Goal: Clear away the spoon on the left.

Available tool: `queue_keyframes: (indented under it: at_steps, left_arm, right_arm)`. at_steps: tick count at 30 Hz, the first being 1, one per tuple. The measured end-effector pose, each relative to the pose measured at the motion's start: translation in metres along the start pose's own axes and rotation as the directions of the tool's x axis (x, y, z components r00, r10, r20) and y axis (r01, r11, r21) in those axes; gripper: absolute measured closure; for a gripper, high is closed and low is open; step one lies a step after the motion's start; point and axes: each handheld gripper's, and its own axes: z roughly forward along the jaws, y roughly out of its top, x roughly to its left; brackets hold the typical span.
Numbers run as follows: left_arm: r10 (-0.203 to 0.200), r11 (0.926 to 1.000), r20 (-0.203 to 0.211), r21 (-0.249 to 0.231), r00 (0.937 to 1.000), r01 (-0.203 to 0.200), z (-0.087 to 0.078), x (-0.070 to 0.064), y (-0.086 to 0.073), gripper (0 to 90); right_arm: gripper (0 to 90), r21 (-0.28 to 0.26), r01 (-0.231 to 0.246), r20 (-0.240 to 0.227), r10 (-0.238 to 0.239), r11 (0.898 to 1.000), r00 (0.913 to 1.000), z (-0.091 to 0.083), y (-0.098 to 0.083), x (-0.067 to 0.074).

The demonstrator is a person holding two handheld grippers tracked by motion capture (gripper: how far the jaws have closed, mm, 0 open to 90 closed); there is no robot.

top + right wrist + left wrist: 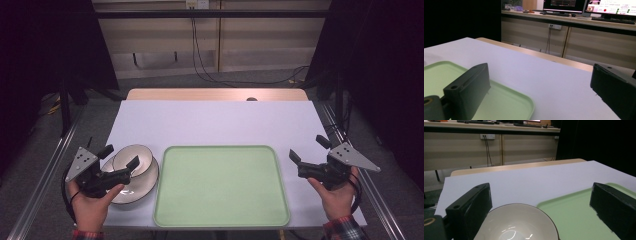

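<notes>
A cream bowl (132,159) with a dark rim sits on a matching plate (145,186) at the table's front left. Beside them, in the middle, lies an empty pale green tray (221,186). My left gripper (119,155) is held over the plate and bowl, open, with nothing between its jaws. In the left gripper view the bowl (516,223) lies just ahead and below the gripper (541,207), with the tray (576,215) to its right. My right gripper (309,148) hovers open just right of the tray, empty. The right gripper view shows the tray's corner (506,100) under the gripper (540,87).
A white sheet (215,122) covers the table, whose wooden far edge (215,94) has a small dark spot. Metal frame rails (45,165) run along both sides. A desk with monitors (614,7) stands beyond the table.
</notes>
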Motion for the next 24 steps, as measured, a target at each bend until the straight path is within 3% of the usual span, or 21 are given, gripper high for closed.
queue_keyframes:
  at_steps: [11,20,24]
  left_arm:
    - [0.003,1.0000,-0.001,0.003,1.0000,-0.003,-0.006,-0.001,-0.002,3.4]
    - [0.008,0.9993,-0.004,0.036,1.0000,-0.008,-0.011,-0.002,-0.009,3.4]
    - [0.000,0.9973,0.000,0.074,1.0000,0.000,-0.012,-0.002,-0.015,3.0]
  right_arm:
    - [2.6,-0.007,0.001,-0.003,-0.002,1.000,1.0000,0.005,0.000,0.001]
    - [2.8,-0.006,-0.001,-0.008,0.001,1.000,1.0000,0.009,0.000,0.001]
    - [2.9,-0.002,-0.001,-0.016,0.001,1.000,0.9999,0.011,-0.001,0.001]
